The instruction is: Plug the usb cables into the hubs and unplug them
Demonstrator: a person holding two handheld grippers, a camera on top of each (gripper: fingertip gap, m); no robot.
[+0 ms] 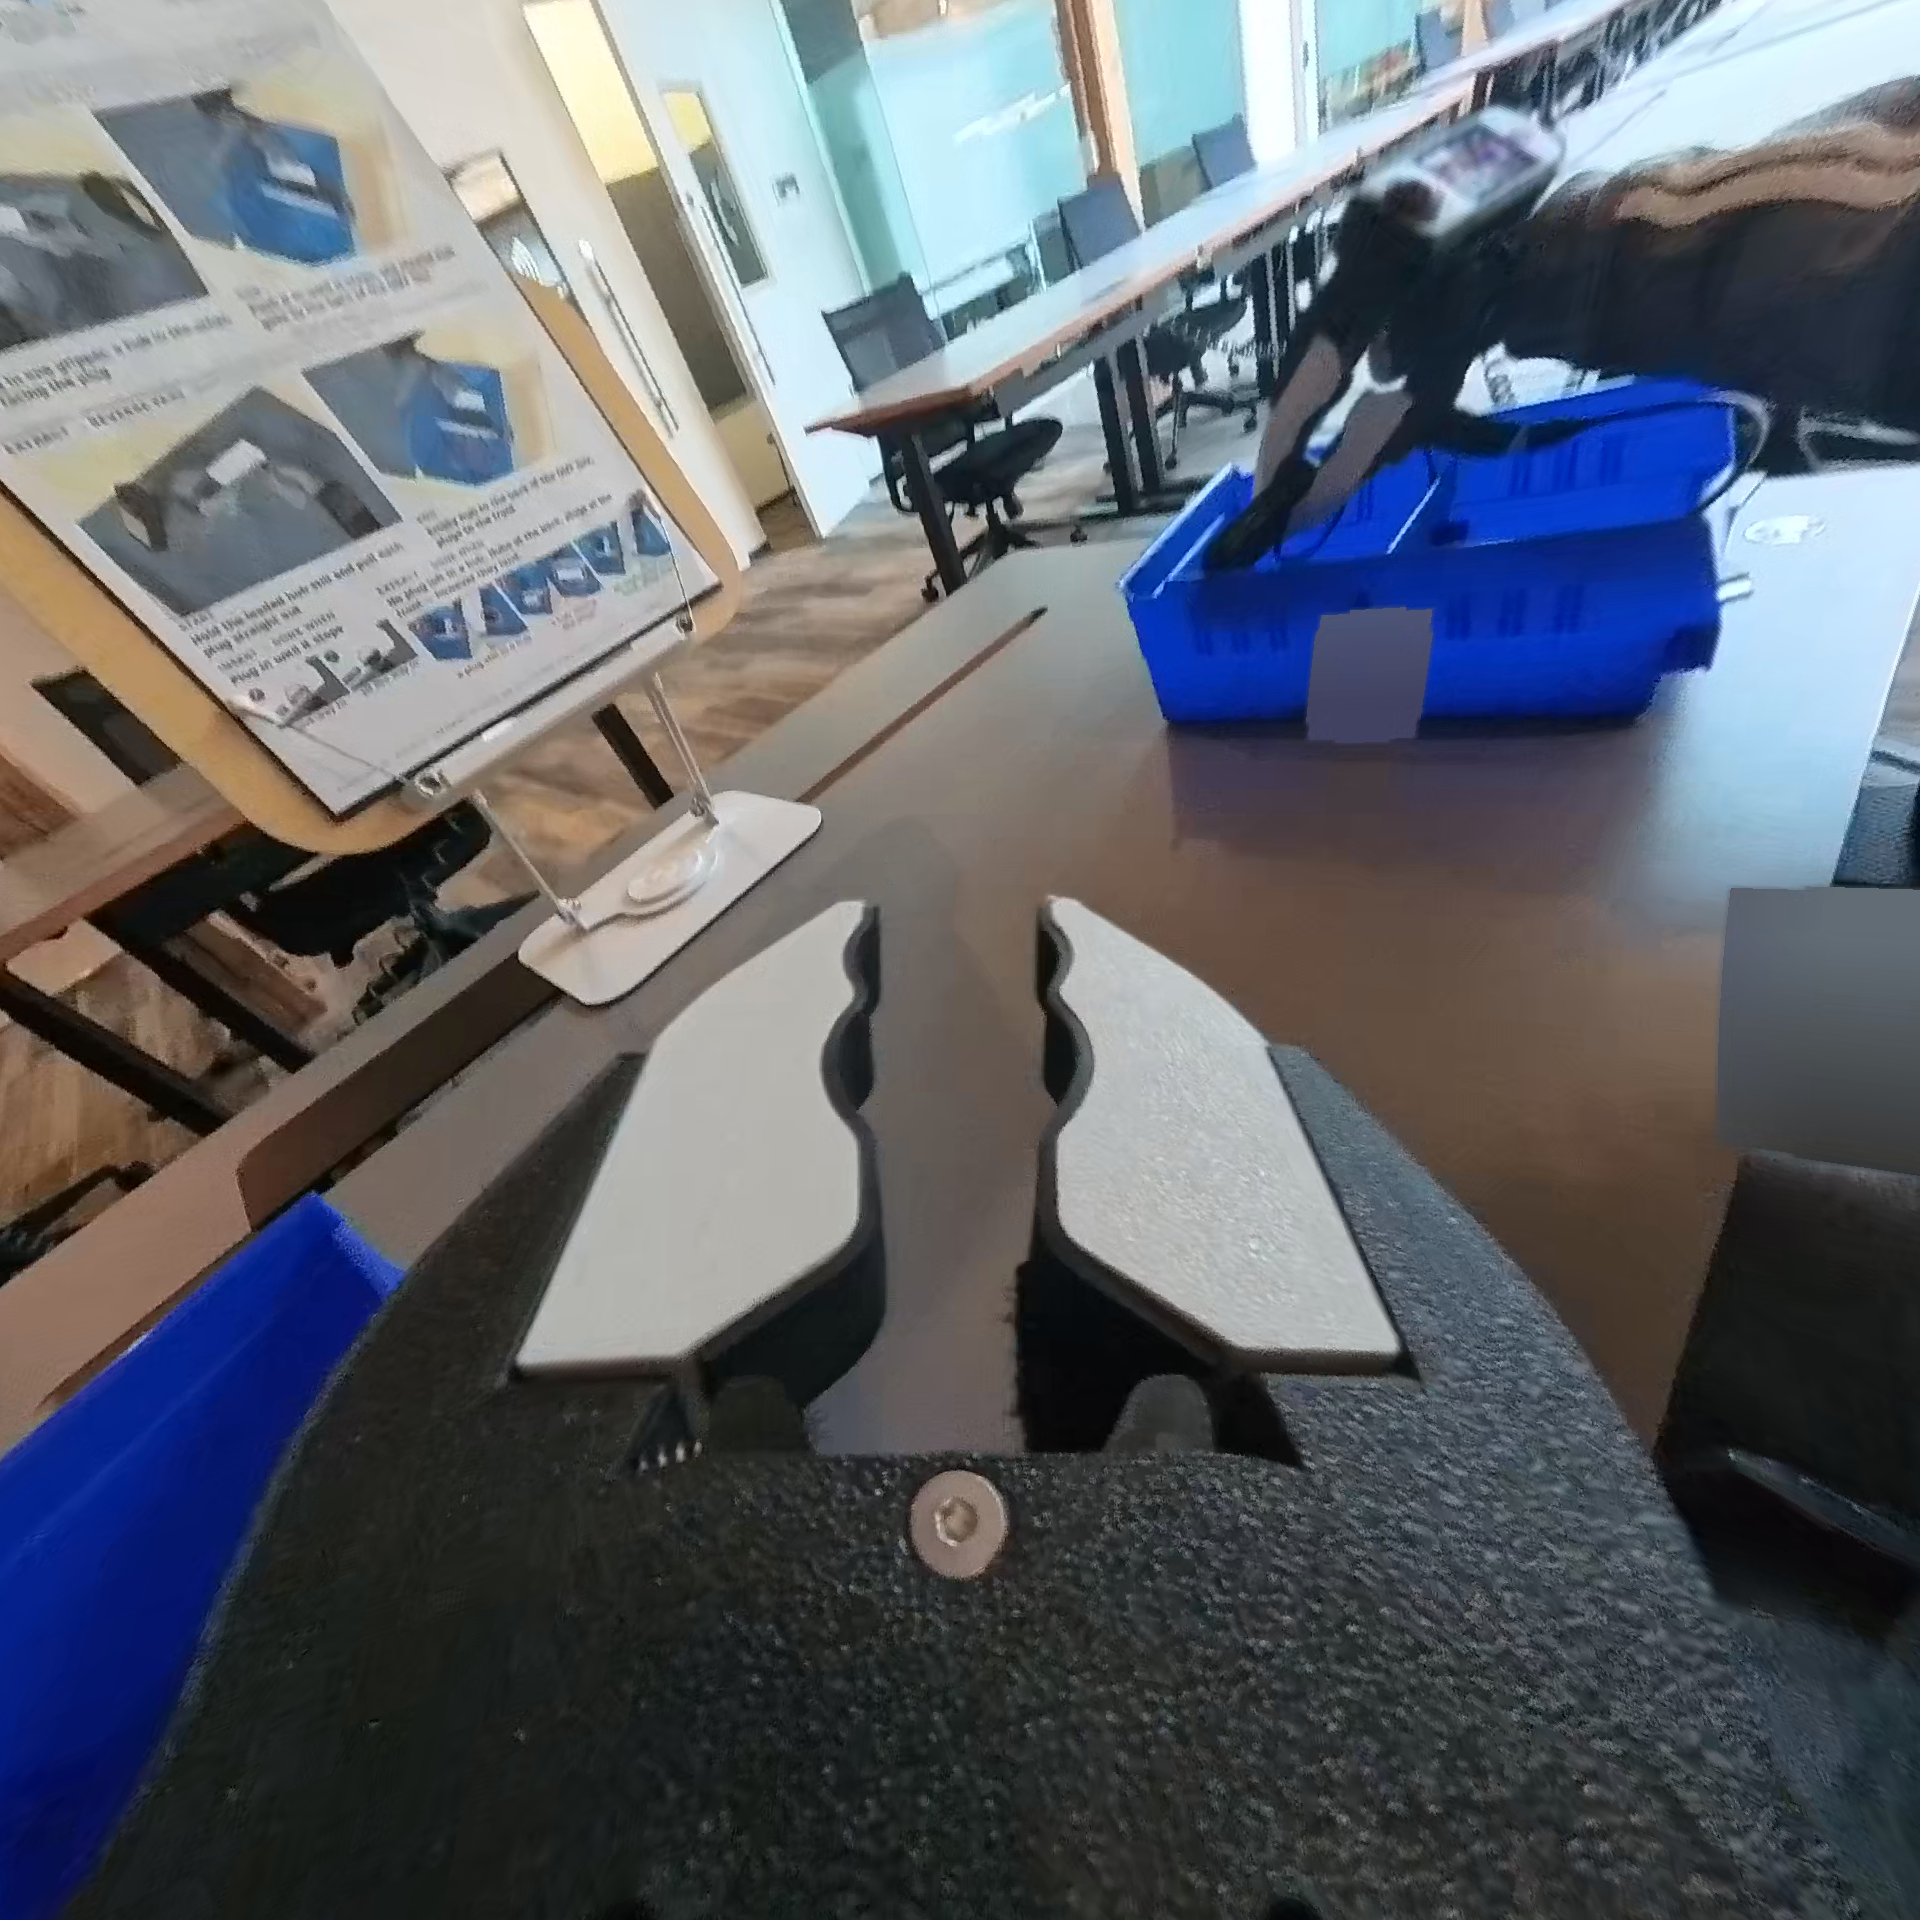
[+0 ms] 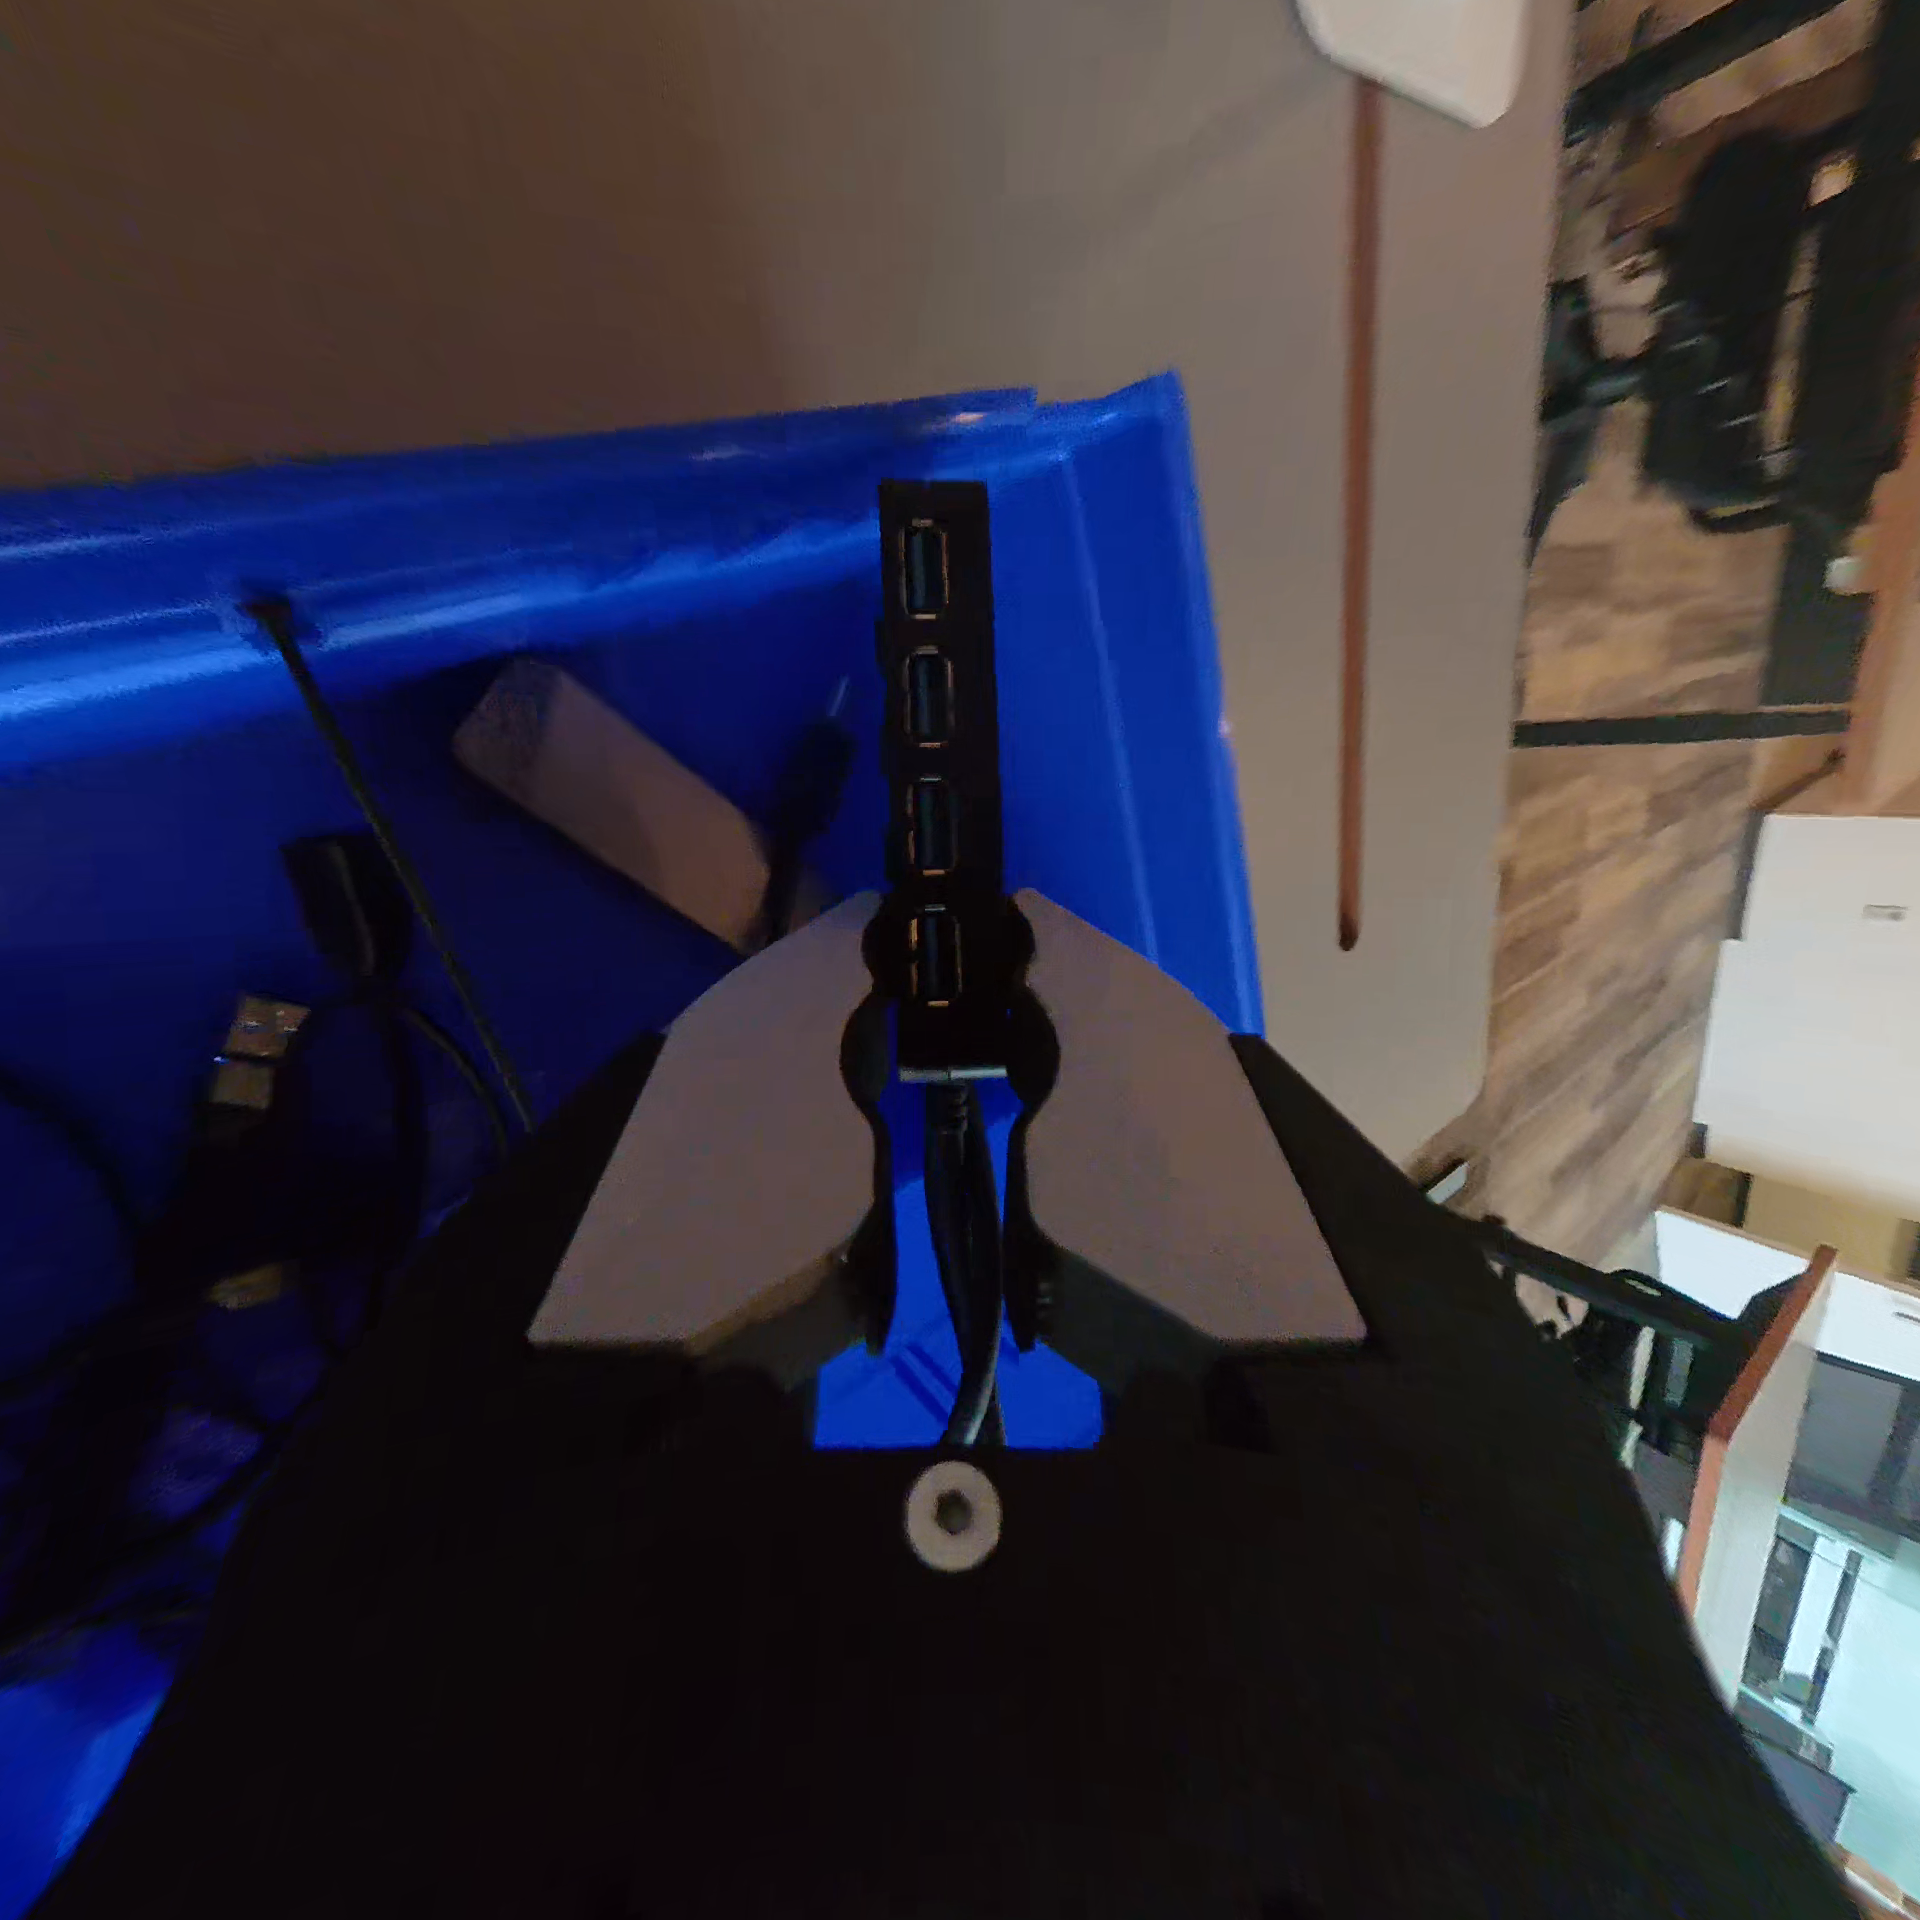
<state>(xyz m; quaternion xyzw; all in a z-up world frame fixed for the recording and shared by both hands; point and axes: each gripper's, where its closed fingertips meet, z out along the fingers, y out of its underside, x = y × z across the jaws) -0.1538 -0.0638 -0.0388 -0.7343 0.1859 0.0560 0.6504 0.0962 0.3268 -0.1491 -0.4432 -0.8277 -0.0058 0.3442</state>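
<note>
My right gripper [image 2: 943,987] is clamped on a black USB hub [image 2: 935,727], a slim rigid bar with four ports in a row along its face. The pads pinch it at the cable end, across the port nearest me, so most of the bar sticks out past the fingertips, above the blue bin [image 2: 520,582]. I judge the hub light and stiff, with a smooth plastic shell that could slip or pivot under a push on its far end; a hold nearer its middle would resist that better. Its own black cord [image 2: 971,1299] trails back between the fingers, limp and rubbery, and may tug a little as I move.

Inside the blue bin, left of the hub, lie loose USB cables [image 2: 255,1049] with metal plugs, a thin black cable tie [image 2: 395,862] and a flat grey hub [image 2: 613,800] leaning on the wall. The plugs look hard and small; I would take one by its moulded body, not the soft cord.

My left gripper [image 1: 956,997] hangs over the dark brown table [image 1: 1403,935], near side of the bin, its matte grey fingers [image 1: 727,1143] parted and holding nothing. Left of the bin, an instruction sheet stands on a metal-footed stand [image 1: 665,894]. The bin is glossy, ribbed plastic.
</note>
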